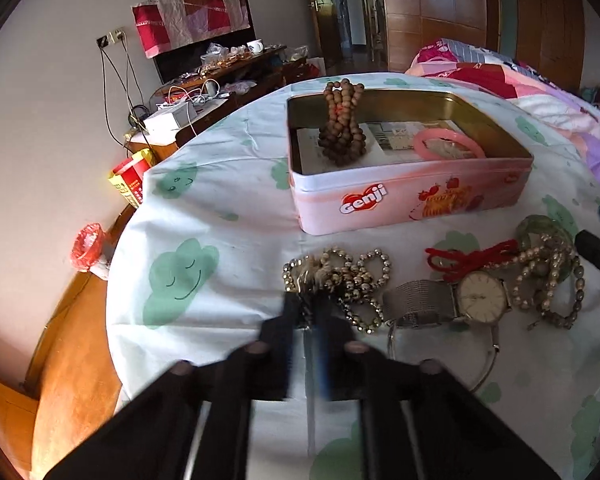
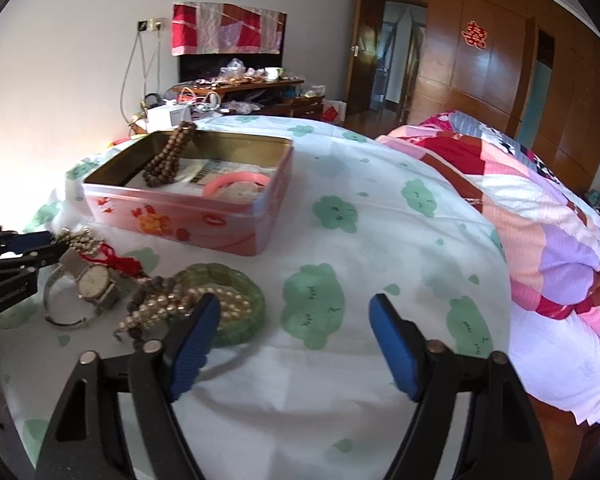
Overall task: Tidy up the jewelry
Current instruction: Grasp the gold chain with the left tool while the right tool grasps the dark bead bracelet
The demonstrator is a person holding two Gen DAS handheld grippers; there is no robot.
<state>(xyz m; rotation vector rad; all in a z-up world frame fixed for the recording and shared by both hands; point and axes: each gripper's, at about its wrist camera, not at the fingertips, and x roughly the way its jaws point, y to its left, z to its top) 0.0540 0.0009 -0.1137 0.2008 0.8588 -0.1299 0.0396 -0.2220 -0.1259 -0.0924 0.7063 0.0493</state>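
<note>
A pink Genji tin (image 1: 400, 196) (image 2: 236, 224) stands open on the bed; a brown bead string (image 1: 342, 124) (image 2: 168, 160) hangs over its rim and a pink bangle (image 1: 448, 144) (image 2: 236, 182) lies inside. In front lie a metallic bead bracelet (image 1: 340, 276) (image 2: 78, 238), a mesh-strap watch (image 1: 480, 298) (image 2: 94, 282), a red cord (image 1: 468, 258) (image 2: 116, 260), a pearl strand (image 1: 540, 268) (image 2: 180, 306) and a green bangle (image 1: 540, 228) (image 2: 244, 296). My left gripper (image 1: 306, 300) (image 2: 54, 242) is shut on the metallic bead bracelet. My right gripper (image 2: 294, 308) is open and empty beside the green bangle.
The white sheet with green clouds (image 2: 380, 240) covers the bed. A pink patchwork quilt (image 2: 540, 220) lies at the right. A cluttered wooden desk (image 1: 220, 84) stands beyond the bed's far left edge. A red-yellow box (image 1: 130, 180) stands at the bed's left edge.
</note>
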